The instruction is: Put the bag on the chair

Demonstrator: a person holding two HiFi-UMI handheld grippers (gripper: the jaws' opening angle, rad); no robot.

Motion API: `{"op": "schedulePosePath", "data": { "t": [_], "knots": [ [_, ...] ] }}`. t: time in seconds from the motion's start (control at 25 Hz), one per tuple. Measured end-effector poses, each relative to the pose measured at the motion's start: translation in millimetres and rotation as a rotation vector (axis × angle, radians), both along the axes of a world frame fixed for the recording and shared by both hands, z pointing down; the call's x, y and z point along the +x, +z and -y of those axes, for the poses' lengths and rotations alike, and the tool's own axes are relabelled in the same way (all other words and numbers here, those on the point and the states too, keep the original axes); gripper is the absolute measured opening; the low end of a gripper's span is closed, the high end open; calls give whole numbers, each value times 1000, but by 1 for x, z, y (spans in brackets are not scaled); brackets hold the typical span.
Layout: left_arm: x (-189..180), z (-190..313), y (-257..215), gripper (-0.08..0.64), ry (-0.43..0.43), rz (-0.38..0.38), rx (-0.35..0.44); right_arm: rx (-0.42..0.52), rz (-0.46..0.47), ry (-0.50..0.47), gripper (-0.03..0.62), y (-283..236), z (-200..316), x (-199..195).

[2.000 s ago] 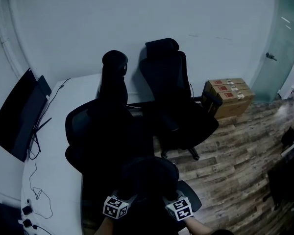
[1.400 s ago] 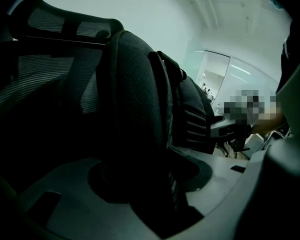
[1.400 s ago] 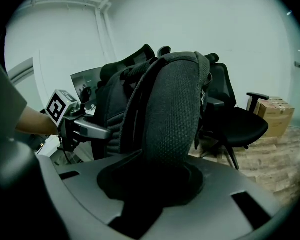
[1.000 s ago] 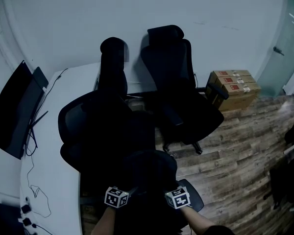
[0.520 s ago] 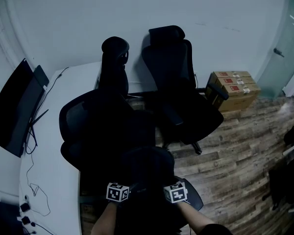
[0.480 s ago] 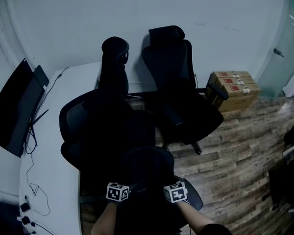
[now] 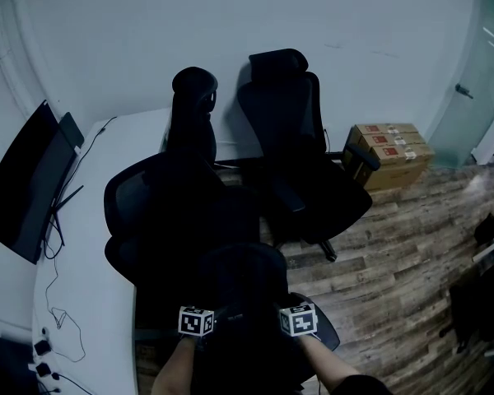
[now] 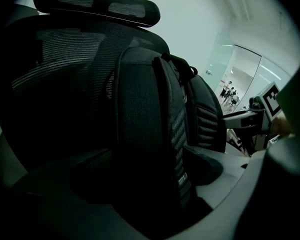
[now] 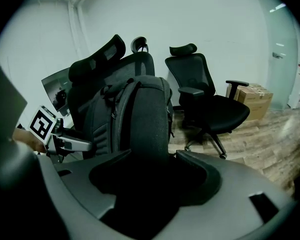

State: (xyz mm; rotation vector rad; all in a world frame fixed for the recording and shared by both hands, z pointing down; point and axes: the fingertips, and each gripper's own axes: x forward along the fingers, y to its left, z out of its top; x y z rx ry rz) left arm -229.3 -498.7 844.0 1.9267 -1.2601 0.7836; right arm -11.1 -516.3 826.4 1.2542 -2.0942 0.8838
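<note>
Office, wood floor, white tabletop left. Bag stands upright against near chair's back, over the seat; can't tell if its weight is down. Left claw and right claw each clamped on a side. Looks soft, bulky, likely saggy, so padded sides grip best. Tabletop edge tight left, open floor right.

Bag upright between left gripper and right gripper, one clamped on each side. Chair directly behind bag. Second chair farther back, to the right. Desk along left; monitor on its left edge. Boxes right of second chair, against the wall.
</note>
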Motion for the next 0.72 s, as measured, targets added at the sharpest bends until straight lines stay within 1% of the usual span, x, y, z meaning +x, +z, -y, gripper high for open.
{"op": "schedulePosePath", "data": {
  "t": [0.28,0.44,0.56,0.72],
  "knots": [
    [-4,-14,-17,419,-29,-22,32,15,34,48,244,-15,-13,5],
    [-6,-25,-38,417,-60,-68,87,71,111,105,242,-38,-21,6],
    [-7,-35,-55,417,-67,-81,131,120,136,154,242,-56,-29,11],
    [-10,-53,-81,416,-85,-79,204,155,139,134,242,-78,-52,7]
  ]
}}
